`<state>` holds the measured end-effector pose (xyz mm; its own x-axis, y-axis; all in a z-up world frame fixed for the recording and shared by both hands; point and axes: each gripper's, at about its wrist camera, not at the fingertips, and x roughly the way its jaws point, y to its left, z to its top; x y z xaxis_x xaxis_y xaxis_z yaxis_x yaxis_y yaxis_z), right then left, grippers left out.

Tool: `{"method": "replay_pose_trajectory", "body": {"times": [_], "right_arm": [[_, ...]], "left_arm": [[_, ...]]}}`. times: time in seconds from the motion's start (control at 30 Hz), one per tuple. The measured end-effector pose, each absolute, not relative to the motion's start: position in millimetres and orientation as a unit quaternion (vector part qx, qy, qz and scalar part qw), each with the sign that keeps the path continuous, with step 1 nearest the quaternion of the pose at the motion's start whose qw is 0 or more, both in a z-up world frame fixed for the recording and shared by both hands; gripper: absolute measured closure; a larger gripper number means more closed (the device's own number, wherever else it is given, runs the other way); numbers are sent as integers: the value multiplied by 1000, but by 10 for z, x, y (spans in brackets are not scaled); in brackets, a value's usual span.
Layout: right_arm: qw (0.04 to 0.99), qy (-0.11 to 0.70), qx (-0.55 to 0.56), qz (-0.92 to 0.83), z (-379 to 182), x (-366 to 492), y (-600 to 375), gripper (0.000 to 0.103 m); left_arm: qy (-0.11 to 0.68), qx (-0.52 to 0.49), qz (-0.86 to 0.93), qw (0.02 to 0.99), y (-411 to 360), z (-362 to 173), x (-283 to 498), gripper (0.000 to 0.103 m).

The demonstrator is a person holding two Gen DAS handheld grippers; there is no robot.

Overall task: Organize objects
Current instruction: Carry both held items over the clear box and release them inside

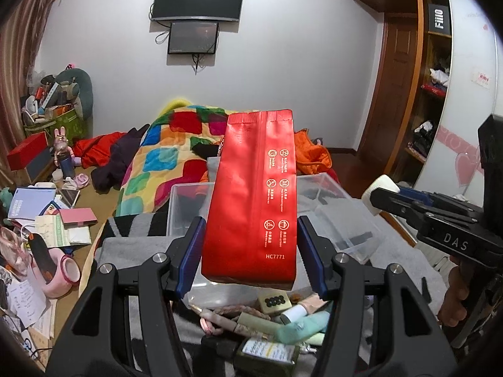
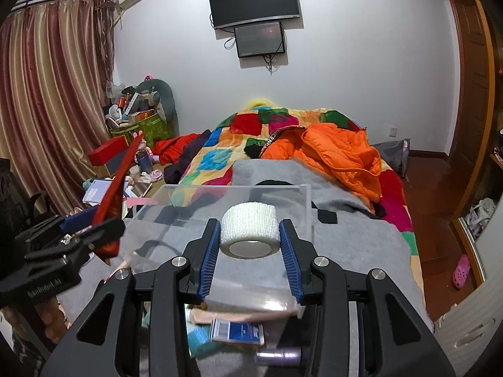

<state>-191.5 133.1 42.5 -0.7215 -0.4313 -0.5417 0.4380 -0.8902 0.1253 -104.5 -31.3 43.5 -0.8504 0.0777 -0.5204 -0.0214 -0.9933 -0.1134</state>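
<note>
Bedding fills most of both views — a grey blanket [image 2: 352, 238] spread over the near end of the bed, with a patchwork quilt [image 1: 163, 157] and an orange jacket [image 2: 339, 154] farther back. On the blanket sit clear plastic bins [image 1: 342, 216], the likely destination for what is being sorted, and just in front of them, nearest the cameras, lies a heap of small toiletries [image 1: 283, 323] — tubes, a small bottle, a flat packet — not yet put away. The left gripper [image 1: 250, 245] is clamped on a red foil pouch [image 1: 254, 194], holding it by its lower part so that the pouch stands up and tilts away over the bins; seen edge-on from the right wrist it is thin and flat. The right gripper [image 2: 250, 245] is closed on a white roll of bandage tape [image 2: 249, 231], pads pressing its curved sides, with the roll hanging over the near wall of a bin [image 2: 239, 188]. Both items appear lifted clear of the pile, so the step in hand looks like placement. To do it well, the pouch should be lowered until its base is inside a bin before release, since a tall light bag dropped from height could tip out. The roll should be set down on a flat end, because on its side it would roll.
</note>
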Motion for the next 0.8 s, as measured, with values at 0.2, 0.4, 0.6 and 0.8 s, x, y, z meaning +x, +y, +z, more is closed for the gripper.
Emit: {"method": "replay_pose_trajectory", "body": {"times": [0.2,0.4,0.6,0.8], "right_arm": [[234,11,314,-920,271,-2106,1171,68],[228,12,339,-913,95,-2278,1102,68],[216,17,361,-907,-49,-2408,1067,68],[217,37,370,-903,-126,-2386,989,68]], "left_arm": [[-53,-298,953,26,-324,289,-1306,45],[-46,-315,948,23,-337,153,-1466,45],[-40,-343,938,23,-388,23,-1611,49],[-43,-362,931,28,-432,-83,-1670,49]]}}
